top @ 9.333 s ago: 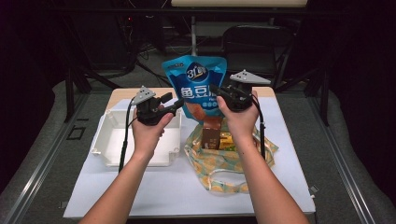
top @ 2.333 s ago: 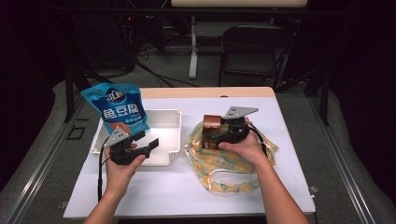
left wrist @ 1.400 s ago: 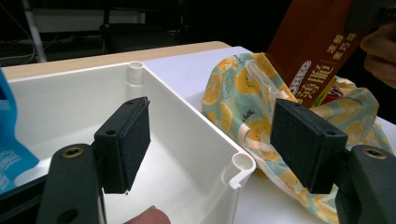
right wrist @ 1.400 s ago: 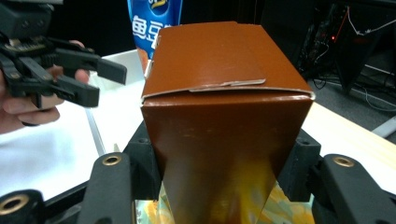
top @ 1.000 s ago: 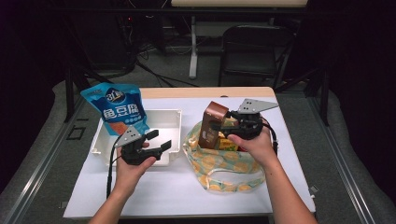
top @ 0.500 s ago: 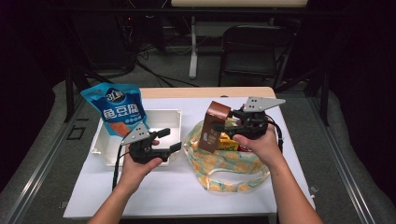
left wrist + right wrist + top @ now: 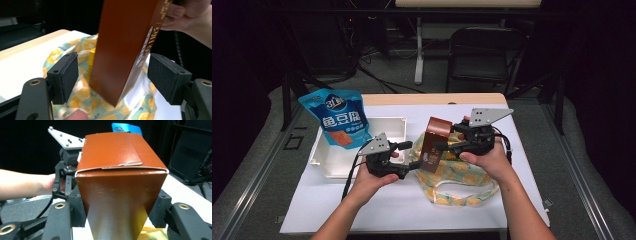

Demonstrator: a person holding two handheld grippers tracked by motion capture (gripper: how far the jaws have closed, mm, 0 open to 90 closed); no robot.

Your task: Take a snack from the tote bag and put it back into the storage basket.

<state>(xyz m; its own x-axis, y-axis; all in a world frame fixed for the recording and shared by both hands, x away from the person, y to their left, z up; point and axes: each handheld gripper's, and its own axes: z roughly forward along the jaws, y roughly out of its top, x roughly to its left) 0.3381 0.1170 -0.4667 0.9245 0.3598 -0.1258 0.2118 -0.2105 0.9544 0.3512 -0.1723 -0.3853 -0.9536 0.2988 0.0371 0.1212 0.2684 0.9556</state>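
Our right gripper [image 7: 447, 141] pinches the tall brown carton [image 7: 433, 144] between its pads, holding it tilted above the orange-patterned cloth bag [image 7: 460, 181] that lies on the white table [image 7: 377, 207] below it. Our left gripper [image 7: 408, 159] has its jaws spread, no pad touching the carton's lower end between them. Beyond the left gripper, a blue snack pouch [image 7: 339, 117] stands in the white tray [image 7: 392, 129].
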